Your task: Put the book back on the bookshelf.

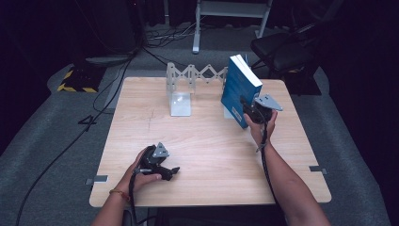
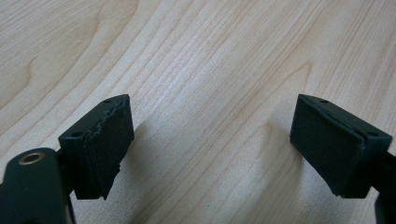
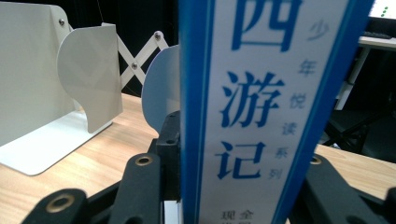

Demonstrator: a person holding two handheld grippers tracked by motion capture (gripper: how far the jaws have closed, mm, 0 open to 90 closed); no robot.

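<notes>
I have 3 views. The high view looks forward and down from above the near edge of the table (image 1: 207,155), taking in the whole top and the dark floor beyond. The left gripper view faces steeply down, very close to the wood grain. The right gripper view looks level across the table, pressed close against the book (image 3: 261,107). The high and right gripper views share the white expanding rack (image 1: 181,89).
</notes>
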